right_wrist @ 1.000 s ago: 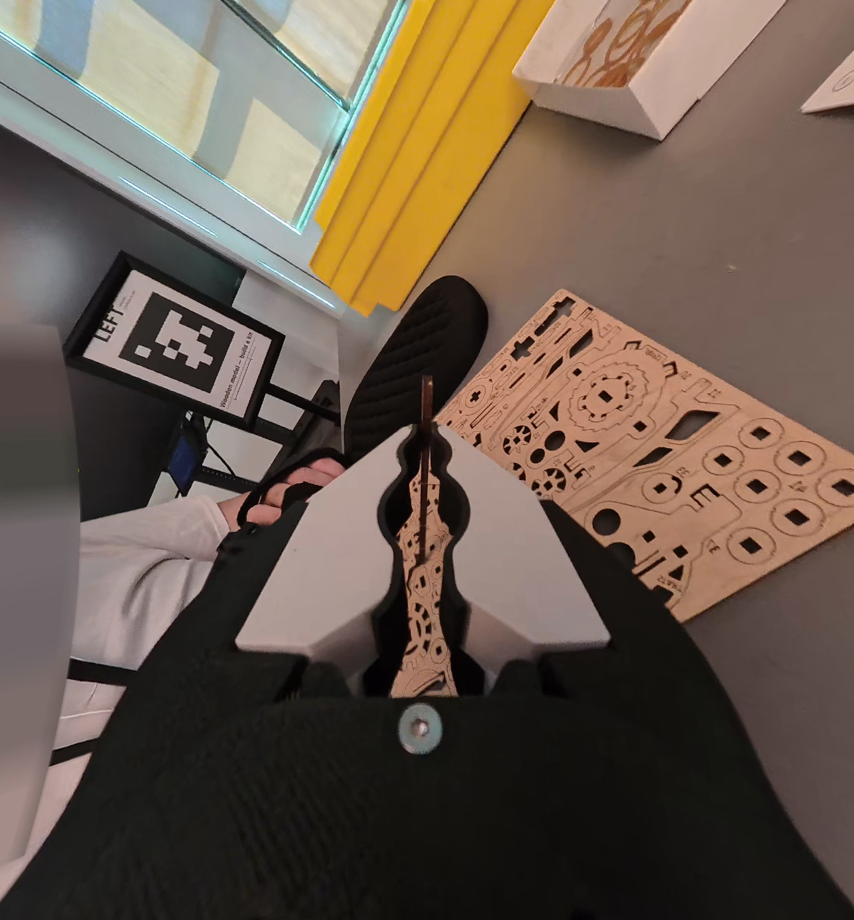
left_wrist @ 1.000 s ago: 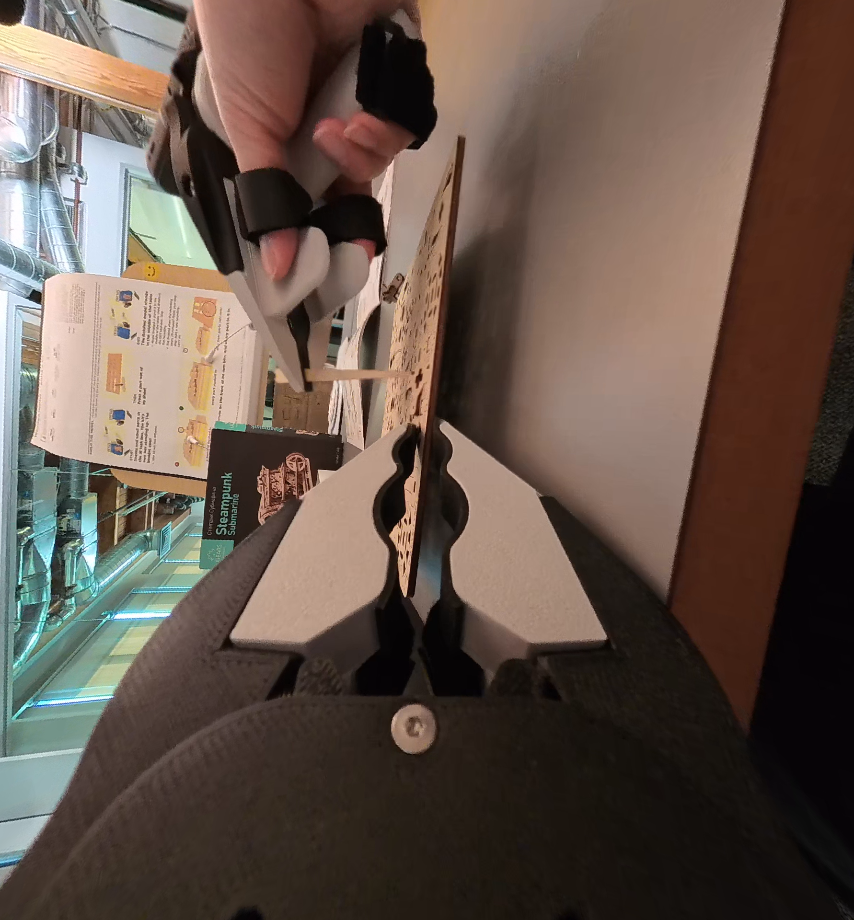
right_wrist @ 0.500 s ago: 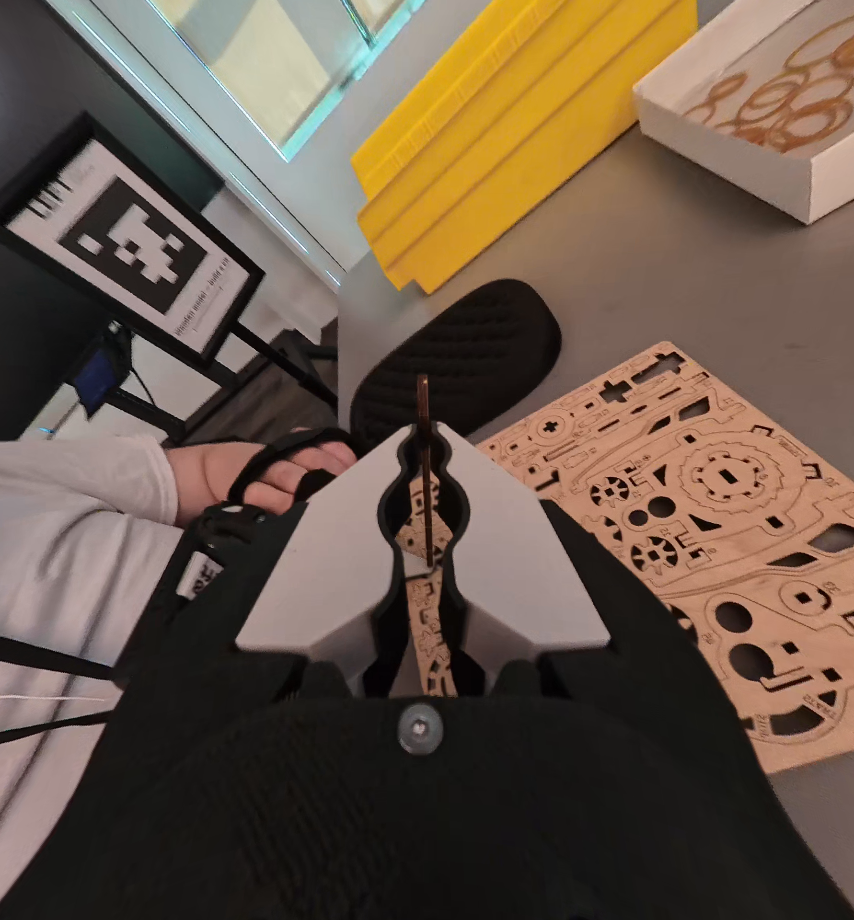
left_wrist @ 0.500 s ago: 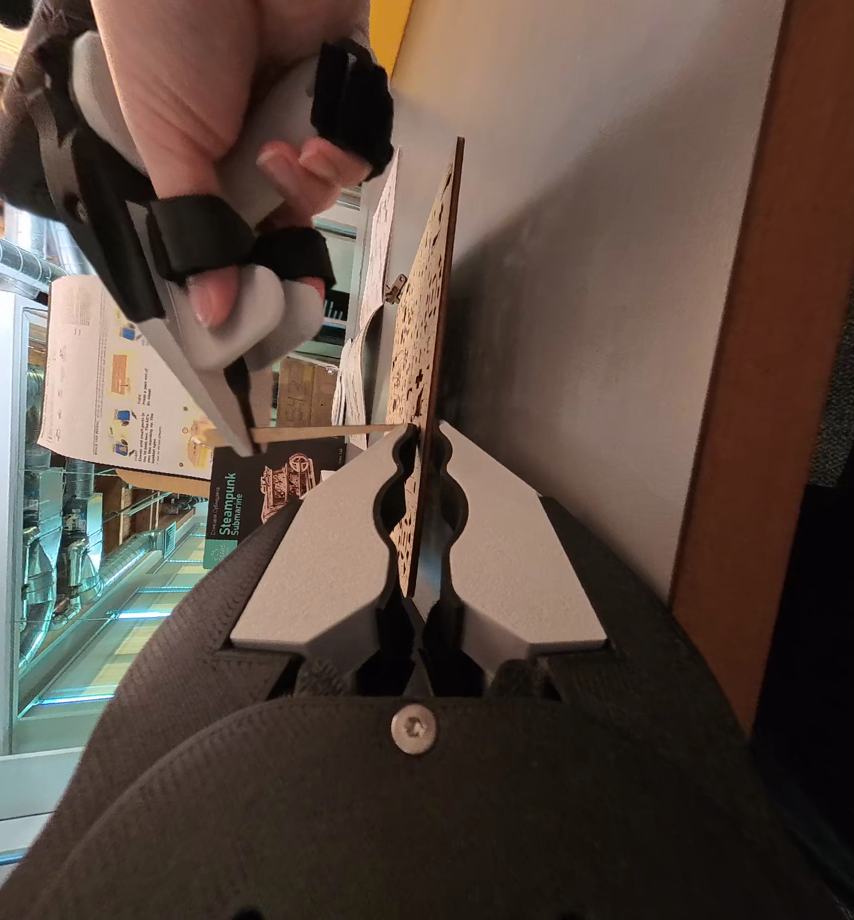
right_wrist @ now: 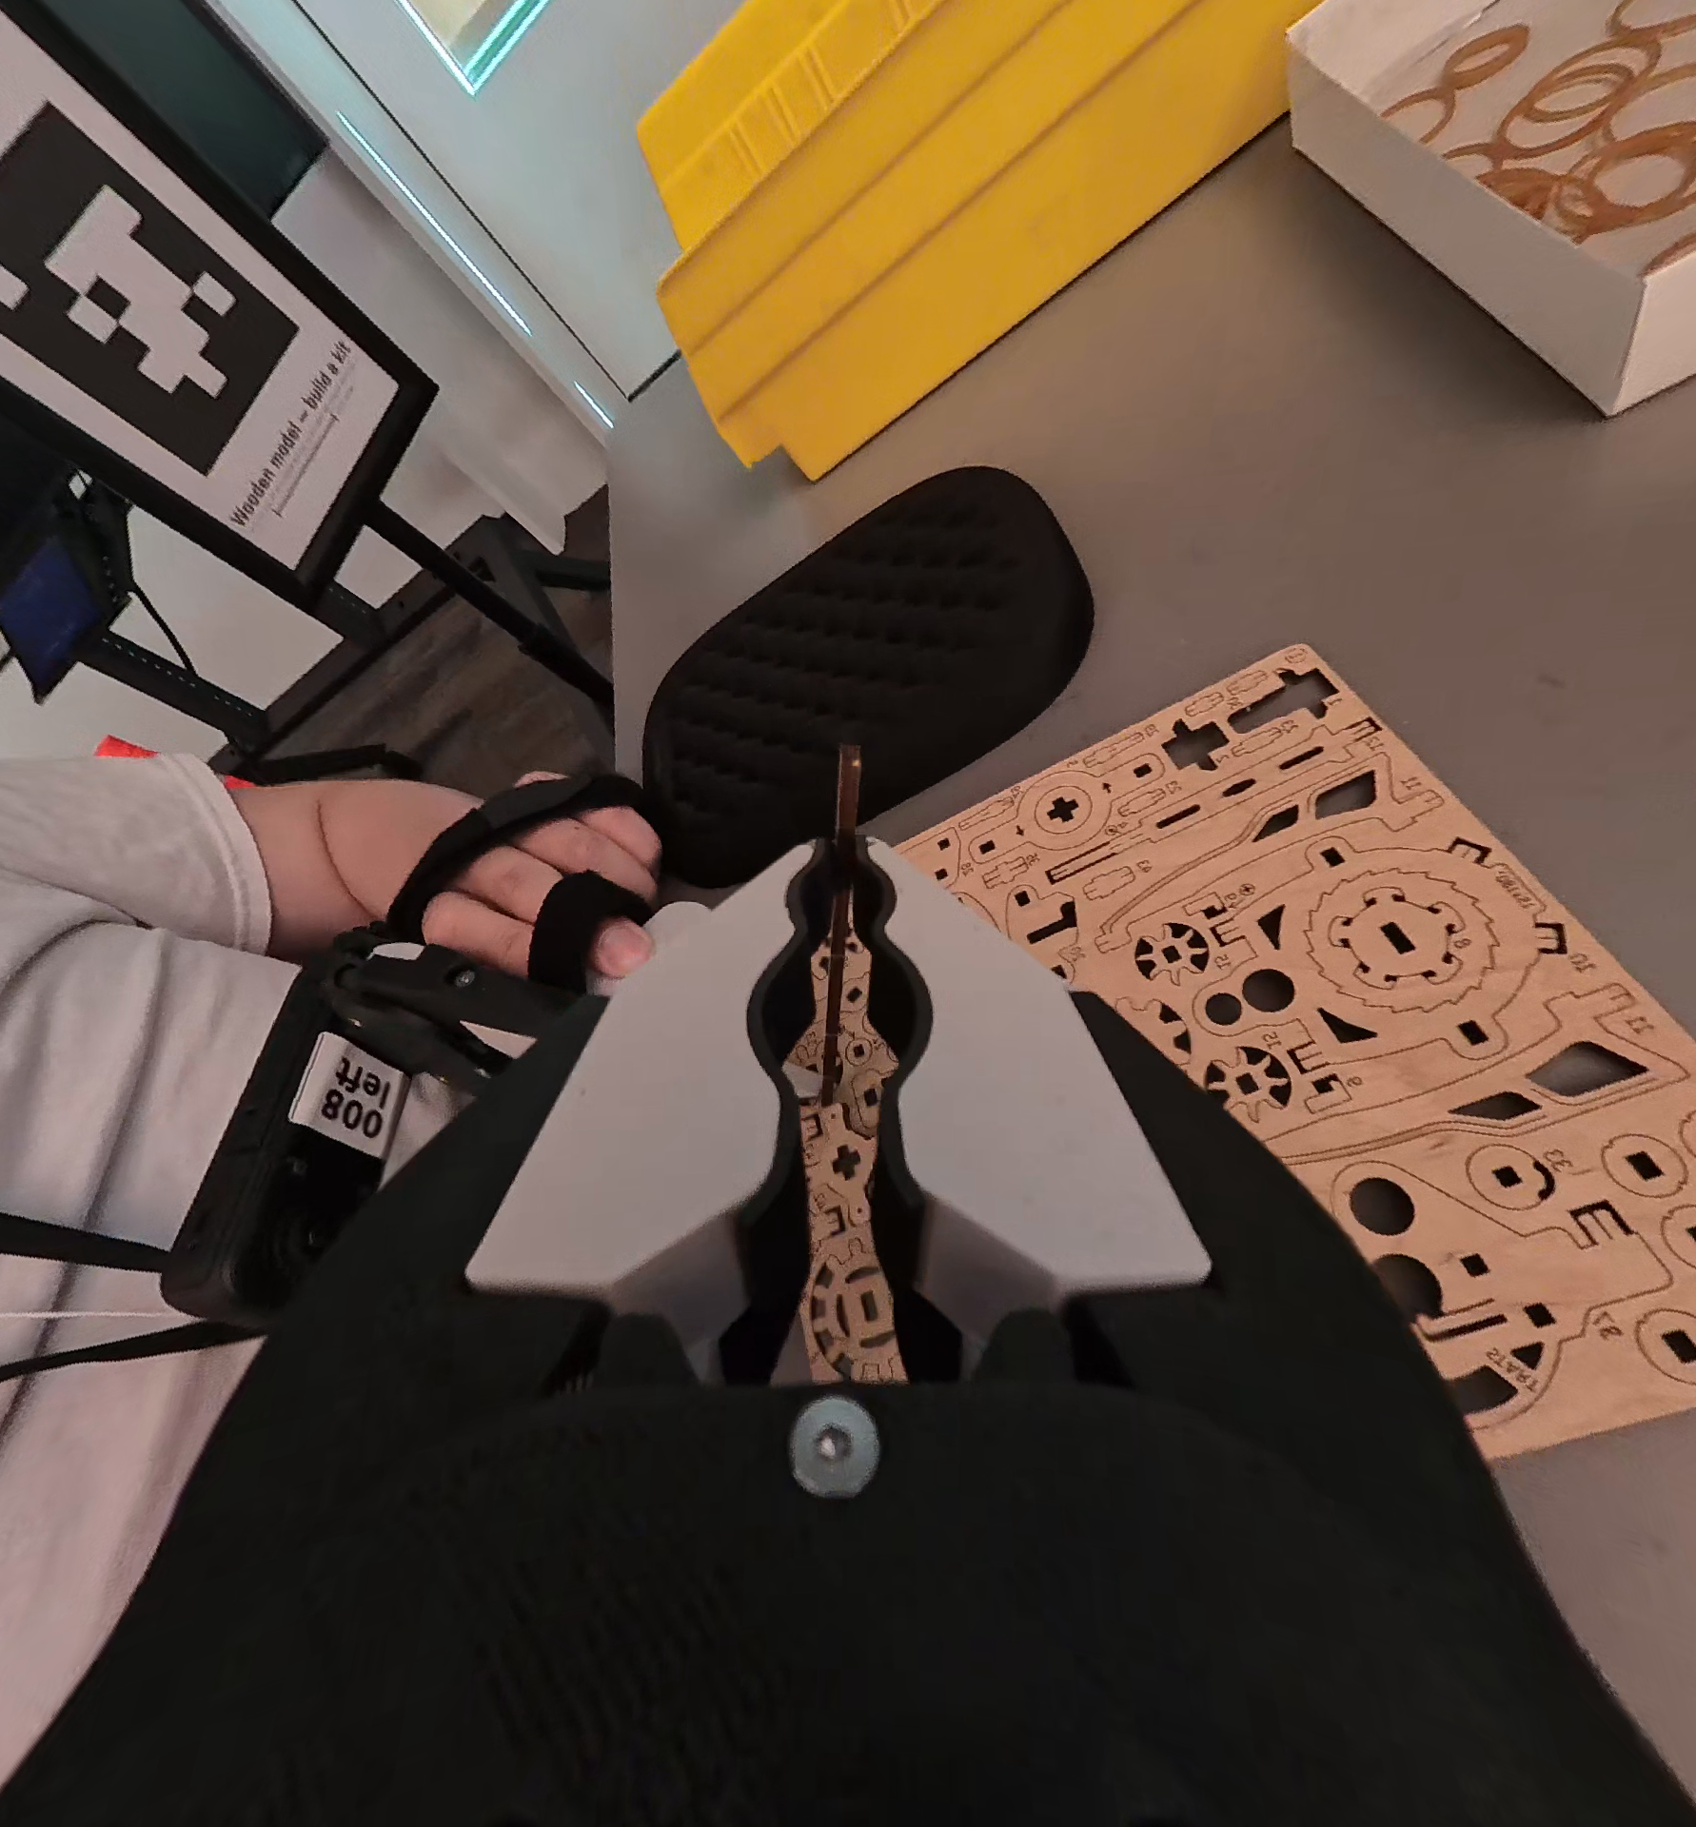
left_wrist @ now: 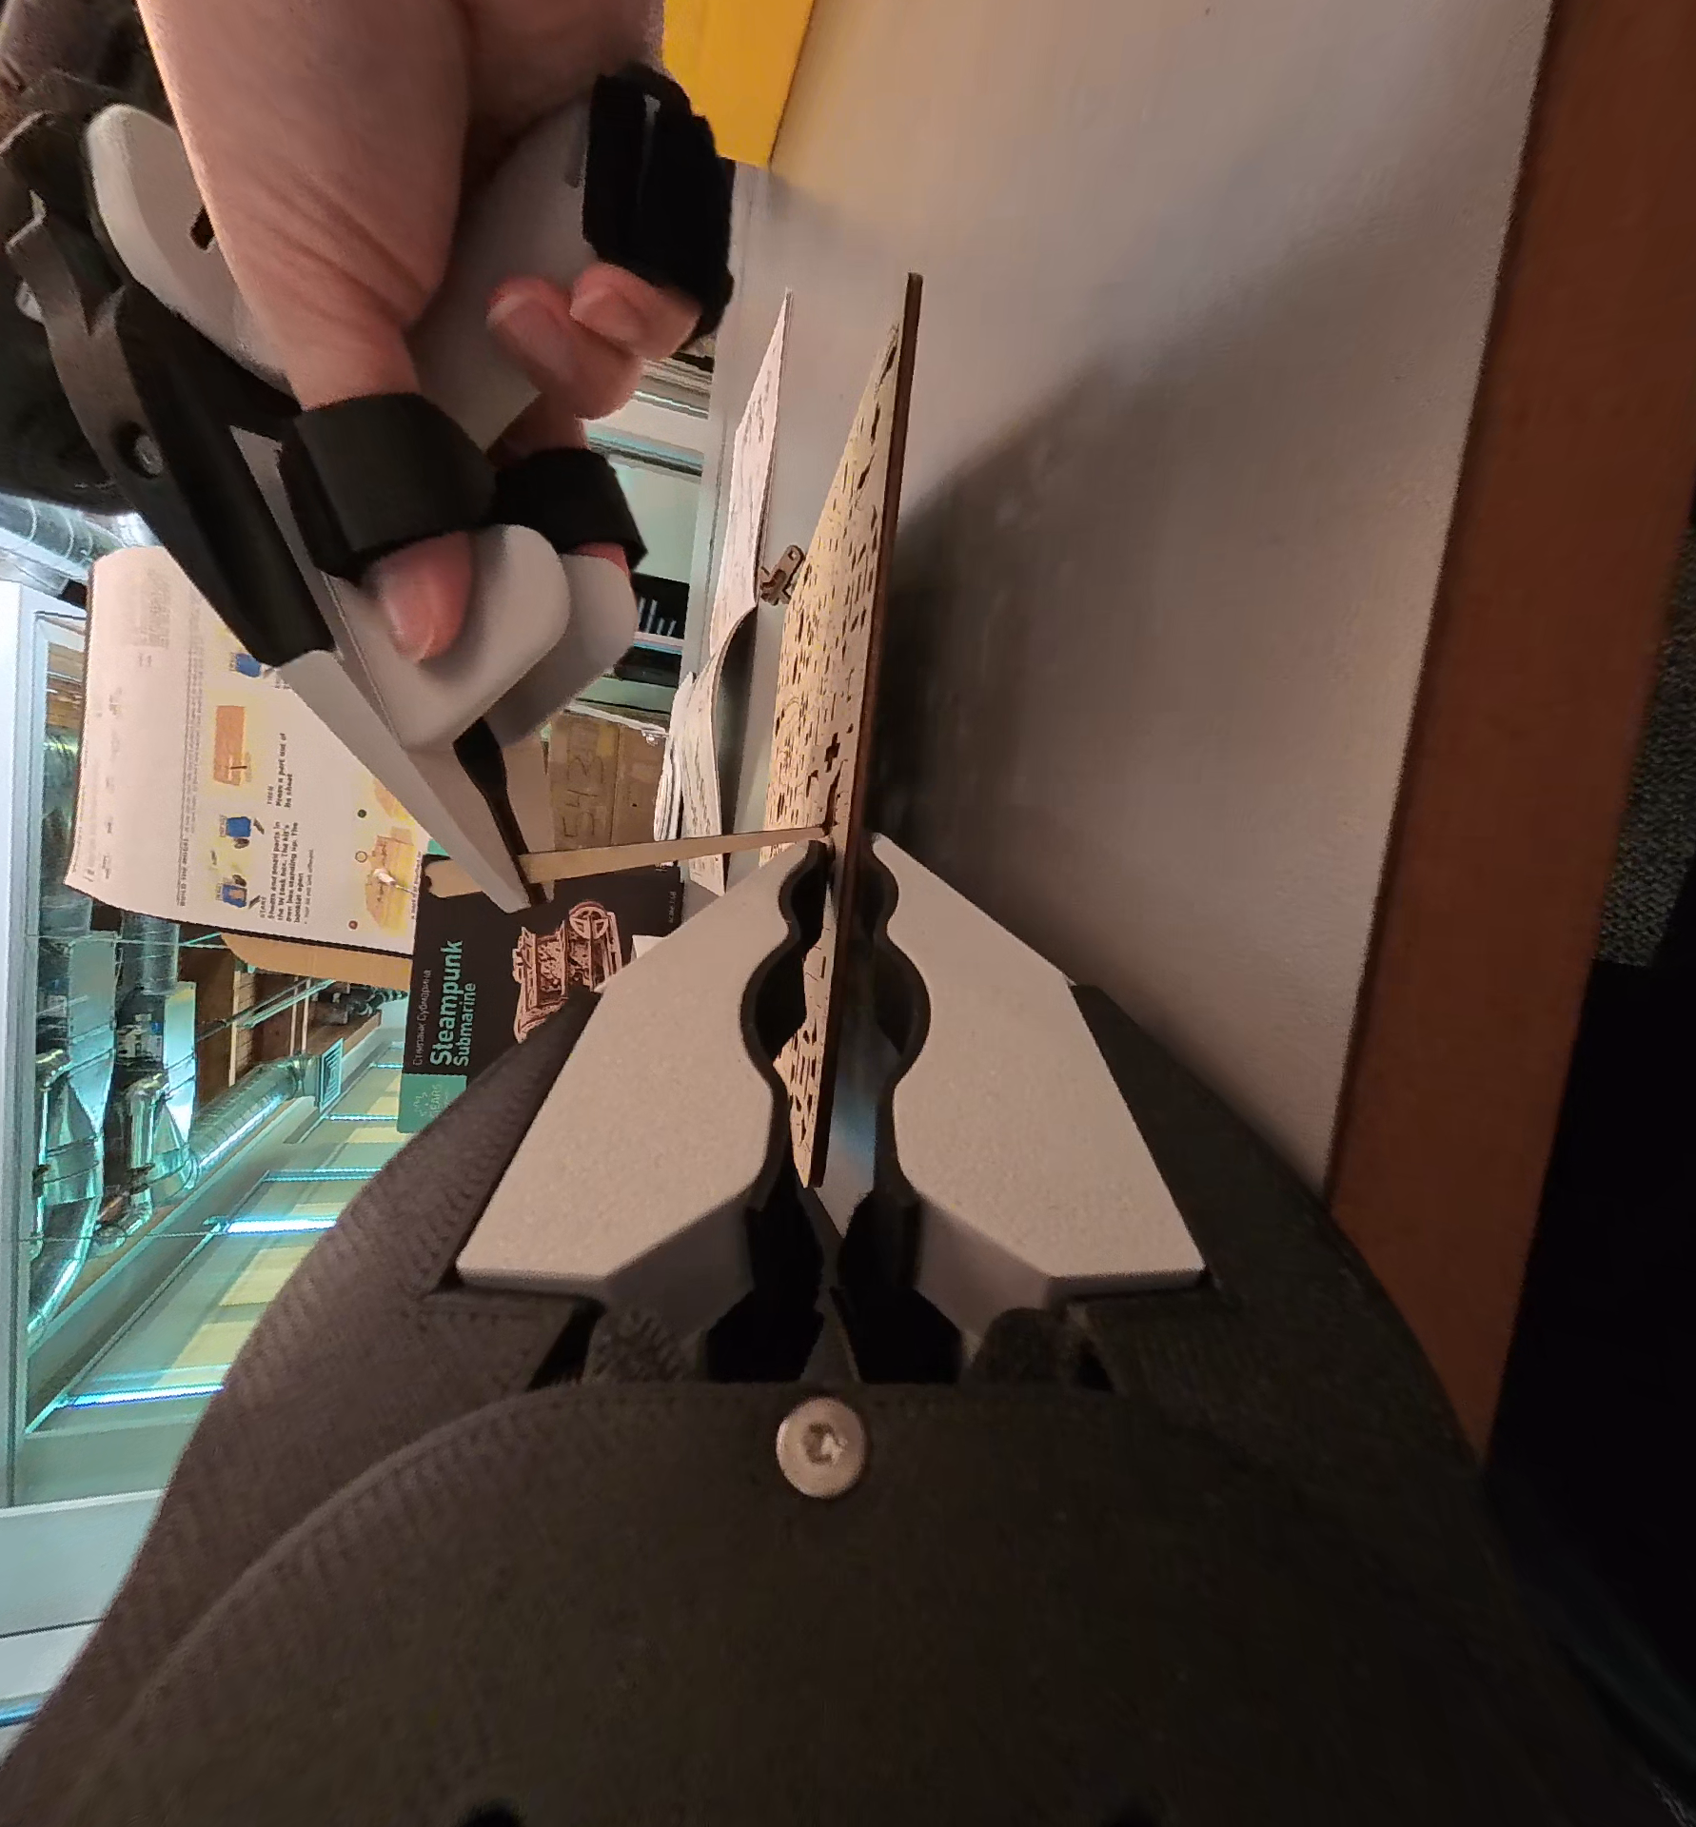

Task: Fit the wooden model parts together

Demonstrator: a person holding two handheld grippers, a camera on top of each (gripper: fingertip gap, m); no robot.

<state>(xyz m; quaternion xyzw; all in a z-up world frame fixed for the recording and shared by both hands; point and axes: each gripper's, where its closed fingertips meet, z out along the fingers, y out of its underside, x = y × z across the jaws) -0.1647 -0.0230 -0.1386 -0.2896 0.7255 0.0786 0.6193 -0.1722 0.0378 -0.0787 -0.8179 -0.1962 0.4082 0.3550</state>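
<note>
the left tool [left_wrist: 839,870], at the centre of its own view, is pinched on the edge of a wooden sheet [left_wrist: 849,712], which stands edge-on and runs up the frame from between the grey fingers [left_wrist: 666,1078]. the right tool [left_wrist: 526,890], in the upper left of that view, is pressed together on a thin wooden stick [left_wrist: 666,855]; a hand [left_wrist: 330,217] with black straps grips it. the stick runs across to the sheet and its far end meets the sheet's face just above the left tool's tips. behind, at left, stand a printed instruction sheet [left_wrist: 221,781] and a dark box [left_wrist: 528,979]. the grey counter [left_wrist: 1170,494] fills the right of centre, with a brown edge [left_wrist: 1556,692] beyond it.

in the right wrist view the right tool [right_wrist: 842,845] sits at centre, nipping the stick [right_wrist: 846,801], seen as a dark sliver poking past the tips. below the fingers [right_wrist: 1022,1117] lies a cut-out wooden sheet [right_wrist: 1418,1038], flat across the right of the frame. the other hand [right_wrist: 488,880] and its black tool body [right_wrist: 923,633] lie at left and centre. a yellow tray [right_wrist: 923,247] is at top centre, a white box [right_wrist: 1516,198] of brown rings at top right, and a framed black-and-white marker sign [right_wrist: 132,297] at upper left.
</note>
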